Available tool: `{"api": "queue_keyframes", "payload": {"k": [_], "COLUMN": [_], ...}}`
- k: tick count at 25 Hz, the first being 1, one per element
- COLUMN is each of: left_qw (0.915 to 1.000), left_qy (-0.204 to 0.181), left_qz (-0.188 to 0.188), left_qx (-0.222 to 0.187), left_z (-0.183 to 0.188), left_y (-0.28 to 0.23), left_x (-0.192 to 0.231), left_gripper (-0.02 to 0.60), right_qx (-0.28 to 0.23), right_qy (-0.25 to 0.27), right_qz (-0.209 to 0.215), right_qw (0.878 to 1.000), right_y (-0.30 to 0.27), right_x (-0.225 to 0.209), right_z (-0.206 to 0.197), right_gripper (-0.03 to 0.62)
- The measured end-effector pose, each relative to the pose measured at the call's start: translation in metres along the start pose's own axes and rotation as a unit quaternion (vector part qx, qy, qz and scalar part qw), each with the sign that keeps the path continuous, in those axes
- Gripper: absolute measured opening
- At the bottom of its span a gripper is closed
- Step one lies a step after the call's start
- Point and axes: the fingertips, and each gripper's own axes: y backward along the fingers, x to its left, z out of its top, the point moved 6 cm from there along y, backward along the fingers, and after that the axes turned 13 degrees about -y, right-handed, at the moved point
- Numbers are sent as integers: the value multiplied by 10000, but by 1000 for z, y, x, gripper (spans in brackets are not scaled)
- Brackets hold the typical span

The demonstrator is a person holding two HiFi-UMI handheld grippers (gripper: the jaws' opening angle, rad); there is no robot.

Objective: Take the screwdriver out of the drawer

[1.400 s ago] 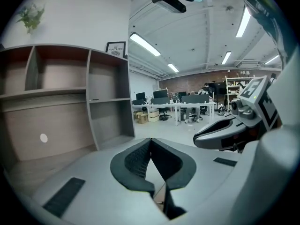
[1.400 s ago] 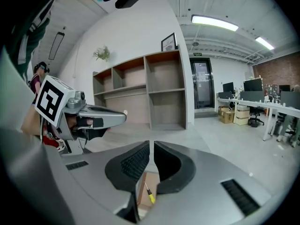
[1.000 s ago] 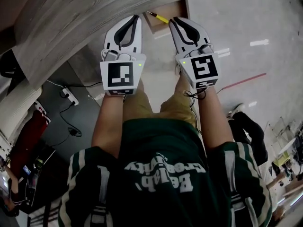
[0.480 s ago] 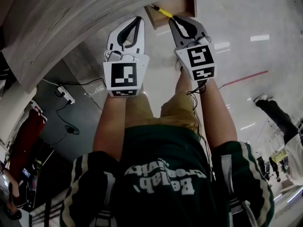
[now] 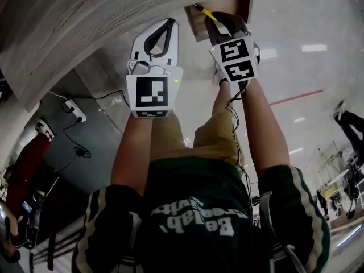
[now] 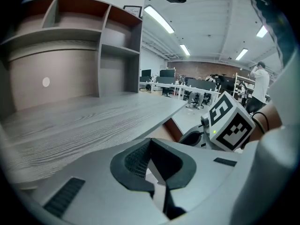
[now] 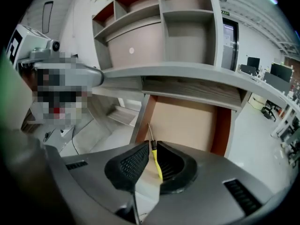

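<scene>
My right gripper (image 7: 151,144) has its jaws clenched on the yellow screwdriver (image 7: 157,165), at the left side of the open drawer (image 7: 187,121). My left gripper (image 6: 150,140) has its jaws closed on nothing, beside the worktop (image 6: 93,121).

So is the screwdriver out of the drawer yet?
Nearly. Done: the drawer is open. In hand: the right gripper is shut on the yellow screwdriver. Left: carry it clear of the drawer; its tip shows right by the drawer's side wall.

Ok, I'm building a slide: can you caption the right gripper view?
The right gripper closed on a yellow-handled screwdriver, its shaft pointing toward the open drawer beneath the desktop.
</scene>
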Motion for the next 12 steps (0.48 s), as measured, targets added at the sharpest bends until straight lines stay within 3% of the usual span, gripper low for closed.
{"api": "queue_keyframes", "payload": {"k": [2,3,4,12], "left_qw": [10000,10000,10000,9998], "left_qy": [32,57,92,178], "left_qz": [5,-6,-27,-120], "left_qx": [23,28,15,15], "left_z": [-6,-9,-11,-30], "left_y": [0,0,0,1], "left_x": [3,4,4,2], "left_gripper": [18,18,18,18], "right_qx": [149,234,313,610], "right_qy": [137,204,266,538], "right_qz": [-25,-24,-30,-389], "right_qw": [9998,9995,9992,9959], "right_y": [-12,-18,-23,-52], "right_x": [0,1,1,-4], "right_z": [-4,-6,-9,-25], "right_gripper": [61,119,133,132]}}
